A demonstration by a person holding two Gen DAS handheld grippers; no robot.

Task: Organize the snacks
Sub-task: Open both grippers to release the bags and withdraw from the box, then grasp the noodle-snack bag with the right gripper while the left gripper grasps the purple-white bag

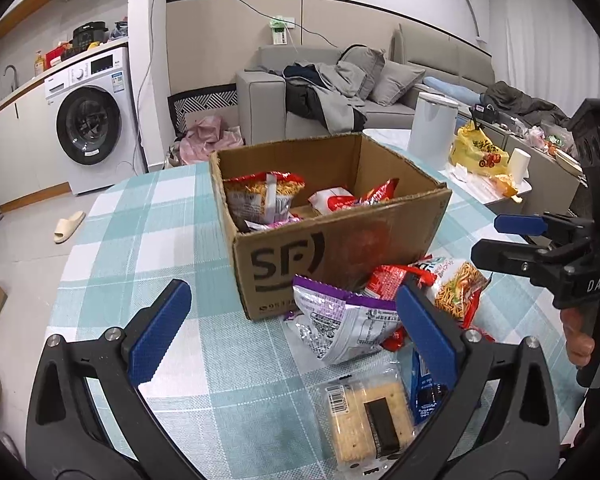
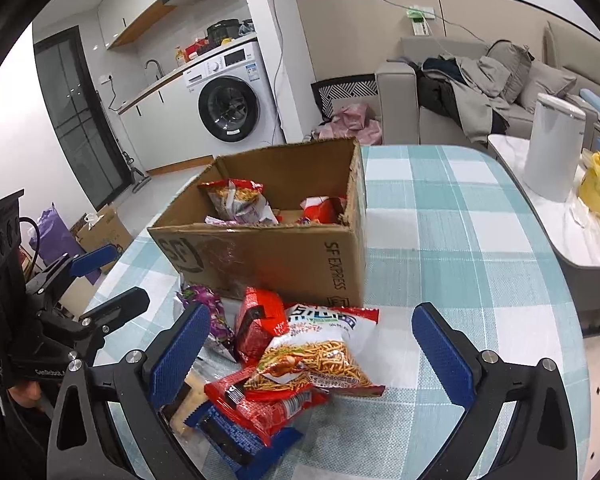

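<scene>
In the centre of the frame an open cardboard box [image 1: 340, 236] marked "SF" stands on a table with a teal-and-white checked cloth [image 1: 148, 240]. Inside it lie several snack packets, one with a noodle-stick picture [image 1: 260, 196] at the left and red-and-white ones [image 1: 352, 198] at the right. Just in front of the box, lower right of centre, loose packets are heaped: a silver-and-purple one [image 1: 340, 320], red ones and a noodle-stick bag [image 1: 458, 292]. Near the bottom lies a clear pack of crackers [image 1: 364, 420]. The left gripper [image 1: 296, 336] fills the lower frame, its blue-padded jaws spread wide and empty. At the right edge the right gripper [image 1: 500, 240] is held by a hand [image 1: 580, 336], jaws parted.
</scene>
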